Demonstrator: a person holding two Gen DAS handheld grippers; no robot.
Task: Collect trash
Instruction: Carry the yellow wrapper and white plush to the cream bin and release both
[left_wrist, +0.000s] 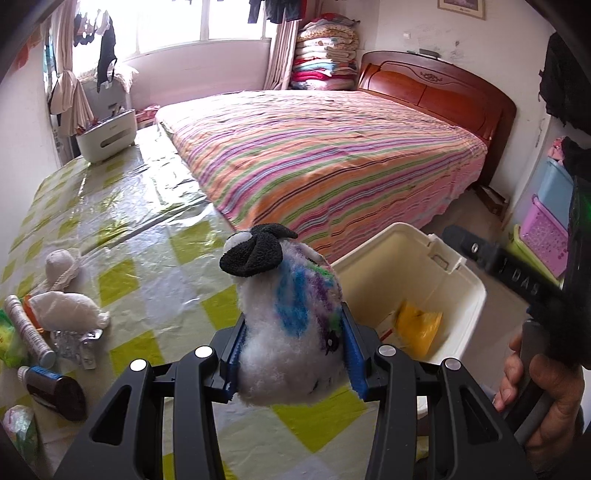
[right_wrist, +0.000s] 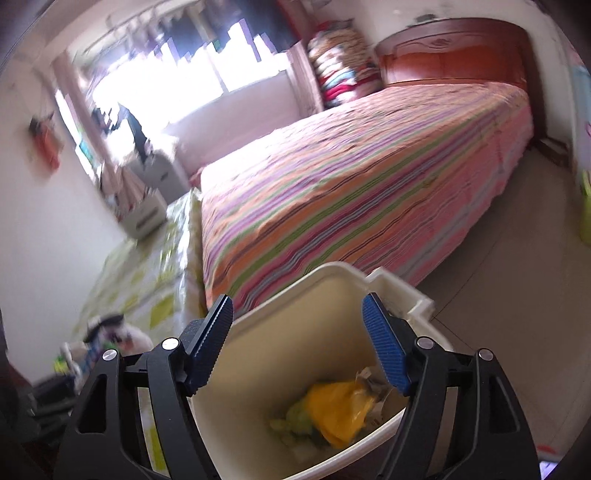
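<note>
The left tool (left_wrist: 291, 354) pinches a plush toy (left_wrist: 288, 321) above the tabletop (left_wrist: 155, 280), awaiting carriage rightward into the bin (left_wrist: 476, 295) (right tool (right_wrist: 299, 343) spread, empty).

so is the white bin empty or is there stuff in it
Not empty: the white bin is open-topped, with a yellow bag and greenish scraps on its bottom.

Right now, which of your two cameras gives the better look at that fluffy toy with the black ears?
The left wrist view. The plush toy fills the centre there, sharp, clamped between the left gripper pads, its blue and purple markings clear. The right wrist view shows the toy only as a small, blurred shape at the lower left edge.
</note>
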